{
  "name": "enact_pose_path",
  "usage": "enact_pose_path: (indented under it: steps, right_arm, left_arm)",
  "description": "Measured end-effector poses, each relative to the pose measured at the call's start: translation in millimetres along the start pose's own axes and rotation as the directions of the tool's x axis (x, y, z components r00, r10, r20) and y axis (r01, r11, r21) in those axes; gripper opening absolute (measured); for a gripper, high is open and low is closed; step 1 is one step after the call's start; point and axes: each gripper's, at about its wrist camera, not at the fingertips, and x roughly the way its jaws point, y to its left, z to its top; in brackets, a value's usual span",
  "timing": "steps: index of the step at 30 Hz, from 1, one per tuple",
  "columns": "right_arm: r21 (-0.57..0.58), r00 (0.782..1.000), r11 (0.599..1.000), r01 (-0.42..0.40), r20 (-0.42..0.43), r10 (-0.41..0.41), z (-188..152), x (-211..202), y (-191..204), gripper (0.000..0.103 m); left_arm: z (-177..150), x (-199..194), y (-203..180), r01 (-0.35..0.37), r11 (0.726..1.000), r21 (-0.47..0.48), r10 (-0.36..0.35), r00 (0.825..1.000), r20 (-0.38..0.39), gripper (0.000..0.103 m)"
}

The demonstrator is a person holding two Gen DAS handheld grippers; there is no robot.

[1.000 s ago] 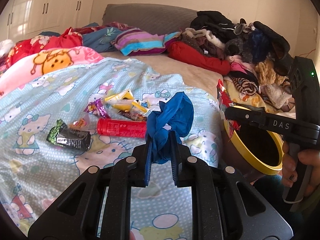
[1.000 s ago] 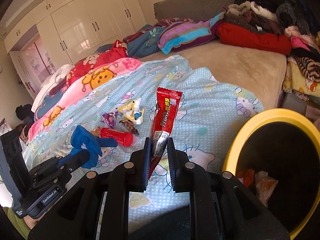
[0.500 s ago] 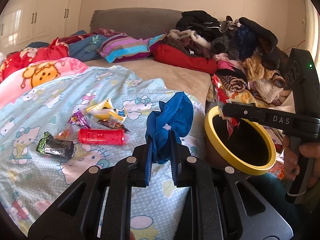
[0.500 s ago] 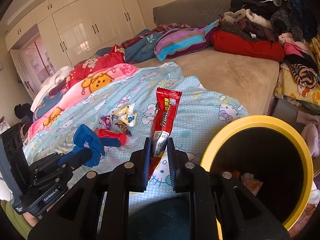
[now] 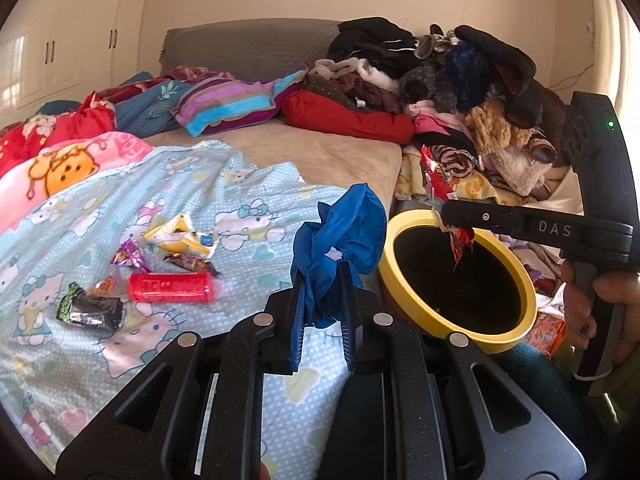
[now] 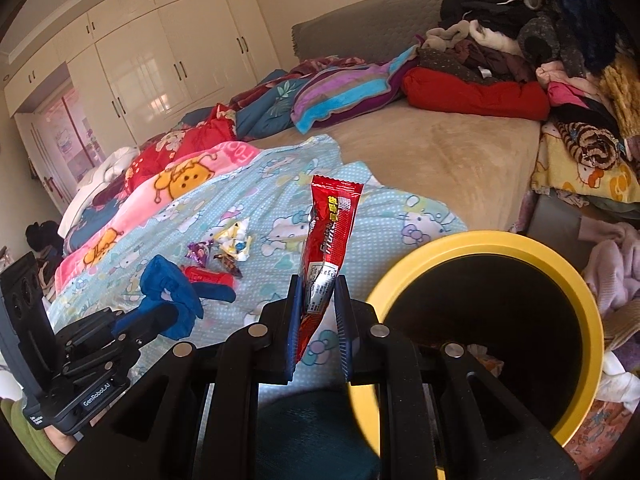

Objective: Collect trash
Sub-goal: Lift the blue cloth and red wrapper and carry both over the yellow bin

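Observation:
My left gripper (image 5: 323,280) is shut on a crumpled blue plastic bag (image 5: 340,232) and holds it above the bed's edge, just left of the yellow-rimmed bin (image 5: 516,344). My right gripper (image 6: 317,292) is shut on a red snack wrapper (image 6: 328,236); in the left wrist view the right gripper (image 5: 448,216) holds the wrapper (image 5: 460,240) over the bin's far rim. More trash lies on the blue Hello Kitty sheet: a red tube (image 5: 170,286), a dark wrapper (image 5: 90,310), a yellow wrapper (image 5: 180,234), a purple wrapper (image 5: 128,256).
The bin (image 6: 588,312) stands beside the bed and holds some trash. A pile of clothes (image 5: 460,92) lies at the back right. Folded blankets and a striped pillow (image 5: 232,104) lie at the head of the bed. White wardrobes (image 6: 160,60) line the far wall.
Both grippers have moved right toward the bin. The red wrapper now hangs over the bin's opening, and the blue bag is closer to its rim.

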Motion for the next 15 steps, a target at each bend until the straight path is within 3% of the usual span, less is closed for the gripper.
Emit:
enact_pose_path:
  steps: [15]
  right_arm:
    - [0.039,0.998,0.997,0.062,0.021,-0.062,-3,-21,-45,0.016]
  left_arm:
    - [14,8,-37,0.073,0.997,0.028,-0.074,0.997,0.008,0.01]
